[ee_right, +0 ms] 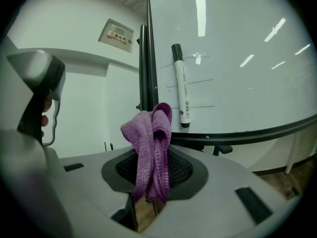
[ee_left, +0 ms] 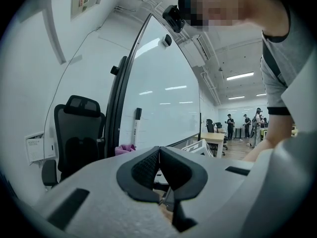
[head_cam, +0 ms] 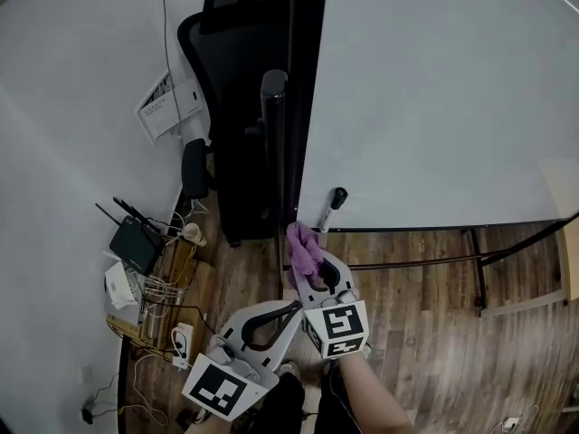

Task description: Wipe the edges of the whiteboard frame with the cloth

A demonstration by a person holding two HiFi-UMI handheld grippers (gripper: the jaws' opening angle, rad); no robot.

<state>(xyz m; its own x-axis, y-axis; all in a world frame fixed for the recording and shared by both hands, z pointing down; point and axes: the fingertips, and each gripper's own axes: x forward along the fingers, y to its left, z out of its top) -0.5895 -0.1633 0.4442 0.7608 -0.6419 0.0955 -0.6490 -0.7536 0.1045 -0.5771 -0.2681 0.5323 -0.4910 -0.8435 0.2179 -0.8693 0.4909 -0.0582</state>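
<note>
1. The whiteboard (head_cam: 434, 98) fills the upper right of the head view. Its dark frame (head_cam: 303, 107) runs down the left side and turns along the bottom edge. A black office chair (head_cam: 237, 80) stands just beside that left edge.
2. Judging by the layout, the step in hand is the wipe itself, at the frame's lower left corner. Neither view settles whether the cloth touches the frame or only sits close against it.
3. The right gripper (head_cam: 312, 274) is held forward and low with its jaws pointing up at that corner. The person's forearm comes in from the bottom of the head view.
4. The left gripper (head_cam: 291, 310) hangs lower, just beside the right one and away from the board. Its own view shows the jaws brought together with nothing between them.
5. The purple cloth (ee_right: 151, 148) is pinched between the right gripper's jaws. A bunched fold stands up above them, in line with the frame's upright (ee_right: 146, 58).
6. The next move probably calls for pressing that fold onto the frame and drawing it along one edge. The grip would need to stay firm so the cloth does not pull out.
7. A black-capped marker (ee_right: 181, 86) hangs on the board near the corner. A pass along the bottom edge should stay below it.
</note>
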